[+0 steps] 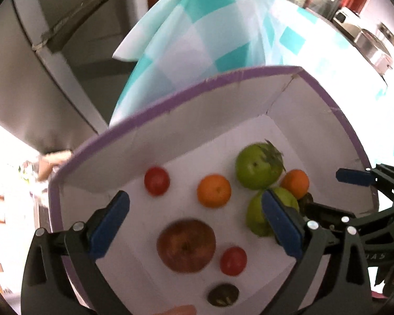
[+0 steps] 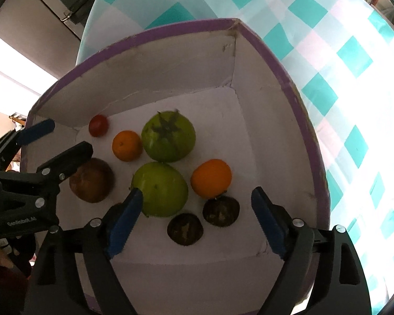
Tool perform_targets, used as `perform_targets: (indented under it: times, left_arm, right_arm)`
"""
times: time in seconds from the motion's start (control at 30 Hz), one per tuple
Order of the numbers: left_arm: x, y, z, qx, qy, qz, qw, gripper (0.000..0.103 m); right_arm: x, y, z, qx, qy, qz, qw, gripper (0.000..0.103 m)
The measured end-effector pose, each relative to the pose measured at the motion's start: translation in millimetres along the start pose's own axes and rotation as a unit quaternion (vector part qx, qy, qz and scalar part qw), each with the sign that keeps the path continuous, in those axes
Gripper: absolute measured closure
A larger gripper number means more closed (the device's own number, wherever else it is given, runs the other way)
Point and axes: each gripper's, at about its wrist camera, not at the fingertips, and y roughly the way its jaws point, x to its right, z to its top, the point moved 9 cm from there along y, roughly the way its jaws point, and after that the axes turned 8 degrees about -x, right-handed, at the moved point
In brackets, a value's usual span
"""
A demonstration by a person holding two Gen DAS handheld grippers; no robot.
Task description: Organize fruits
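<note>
Both the left gripper [image 1: 197,225] and the right gripper [image 2: 197,220] hung wide and empty over the box [image 2: 289,84]. Near the box's middle the green fruits [image 2: 160,189] touched an orange [image 2: 211,178], so a careless grab there could have knocked round neighbours rolling.

Box [image 2: 262,99] walls stand high on all sides, so way in is from above only; far-right corner of box floor is bare, w/ open floor along the right wall too. Middle is crowded: two green fruits [image 2: 168,139] touching or nearly so, oranges [image 2: 211,178] just beside them, two dark fruits [image 2: 220,211] near the near-right edge, brown apple [image 1: 186,245] and red tomatoes [image 1: 156,181] toward the left wall, w/ only narrow gaps btwn. Both grippers, left gripper [image 1: 197,225] and right gripper [image 2: 194,223], hang over the box w/ jaws wide apart, left one's arm crossing the left rim.
</note>
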Motion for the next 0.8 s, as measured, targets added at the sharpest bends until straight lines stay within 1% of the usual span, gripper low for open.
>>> perform_targets:
  times: [0.07,0.1,0.2,0.3,0.37,0.5,0.63,0.8]
  left_arm:
    - [-1,3,-6,-0.010,-0.011,0.001,0.9999,0.002]
    - [-1,3,-8,-0.012,-0.015,0.002,0.9998,0.002]
    - [-2,8,-13,-0.020,-0.024,0.010,0.9995,0.002]
    - [-3,10,-17,-0.024,-0.028,0.012,0.9993,0.002]
    - [-5,10,-23,-0.027,-0.032,0.020,0.9989,0.002]
    - [-7,14,-29,-0.036,-0.035,0.030,0.9983,0.002]
    - [-9,10,-32,-0.034,-0.037,0.035,0.9981,0.002]
    - [-7,9,-34,-0.035,-0.037,0.035,0.9981,0.002]
  right_arm:
    - [-4,-2,-3,0.001,-0.008,-0.004,1.000,0.021]
    - [-13,-2,-4,0.002,-0.009,-0.006,1.000,0.021]
    - [-17,-4,-7,0.006,-0.016,-0.009,1.000,0.020]
    - [-22,-3,-7,0.008,-0.019,-0.010,1.000,0.018]
    - [-25,3,2,0.007,-0.024,-0.013,1.000,0.017]
    - [-30,5,-2,0.006,-0.033,-0.017,0.999,0.017]
    - [-38,9,-7,0.014,-0.040,-0.019,0.999,0.017]
    - [-42,3,-11,0.020,-0.044,-0.021,0.999,0.016]
